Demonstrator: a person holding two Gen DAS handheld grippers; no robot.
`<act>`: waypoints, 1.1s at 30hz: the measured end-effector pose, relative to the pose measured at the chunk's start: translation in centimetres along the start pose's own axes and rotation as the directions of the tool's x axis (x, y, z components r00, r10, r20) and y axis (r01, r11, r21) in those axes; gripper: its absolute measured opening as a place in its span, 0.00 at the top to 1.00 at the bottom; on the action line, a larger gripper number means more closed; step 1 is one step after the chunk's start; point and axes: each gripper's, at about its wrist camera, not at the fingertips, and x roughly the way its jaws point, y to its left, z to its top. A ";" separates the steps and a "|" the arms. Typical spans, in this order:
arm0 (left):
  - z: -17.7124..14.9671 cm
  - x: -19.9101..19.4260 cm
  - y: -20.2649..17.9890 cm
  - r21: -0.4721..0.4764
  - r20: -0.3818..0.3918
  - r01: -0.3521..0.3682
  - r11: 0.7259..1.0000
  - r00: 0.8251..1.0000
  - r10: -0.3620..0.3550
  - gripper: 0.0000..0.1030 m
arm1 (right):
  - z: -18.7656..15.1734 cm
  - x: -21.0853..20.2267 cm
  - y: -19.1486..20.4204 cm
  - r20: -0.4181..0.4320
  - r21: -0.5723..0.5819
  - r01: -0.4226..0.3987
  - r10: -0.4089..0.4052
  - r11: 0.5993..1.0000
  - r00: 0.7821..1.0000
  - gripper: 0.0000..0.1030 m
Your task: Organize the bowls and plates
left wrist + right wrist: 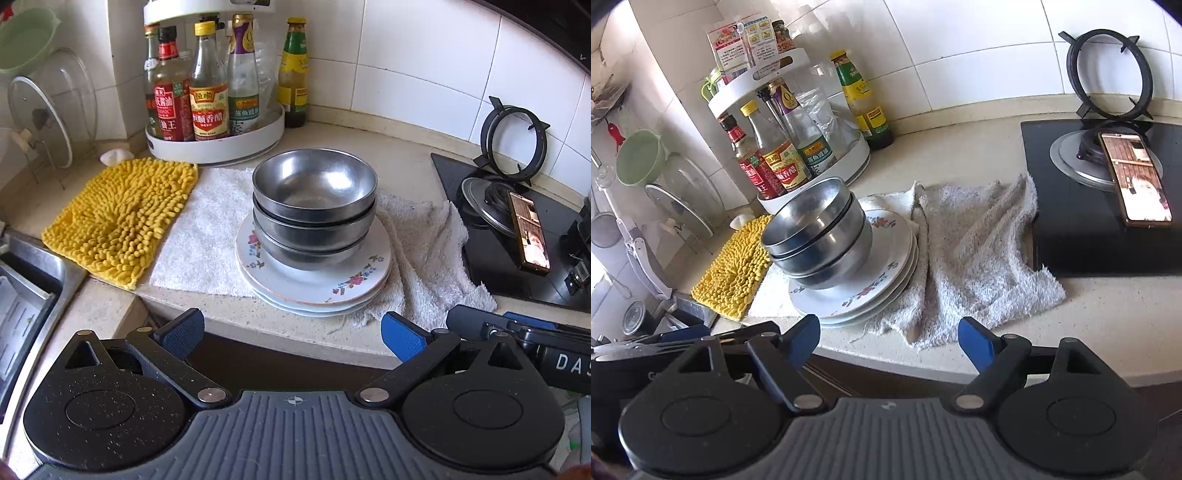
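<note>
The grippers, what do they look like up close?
Both the left gripper and right gripper have blue textured pads on black linkage arms with silver pivot pins, two round black discs, and a ribbed grey base. White letters "DAS" mark the right one's side.

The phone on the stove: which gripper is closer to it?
Right. The right gripper sits right of the bowl stack, toward the phone; the left gripper faces the stack, farther away.

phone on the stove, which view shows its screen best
The right wrist view: the phone lies broad and unobstructed on the stove. In the left wrist view it sits foreshortened near the right edge.
</note>
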 end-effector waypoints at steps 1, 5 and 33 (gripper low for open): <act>-0.1 -0.1 0.0 0.000 0.002 -0.001 1.000 1.000 0.001 0.00 | -0.1 -0.2 0.1 0.002 0.000 -0.004 0.004 1.000 1.000 0.06; -0.5 -0.6 0.0 -0.008 0.008 -0.016 1.000 1.000 0.017 0.01 | -0.3 -0.4 0.2 0.004 -0.009 -0.009 0.009 1.000 1.000 0.03; -1.8 -1.5 0.1 -0.020 -0.016 -0.034 0.999 0.999 0.034 0.02 | -1.1 -0.8 -0.5 -0.031 -0.022 0.003 -0.004 1.000 1.000 0.02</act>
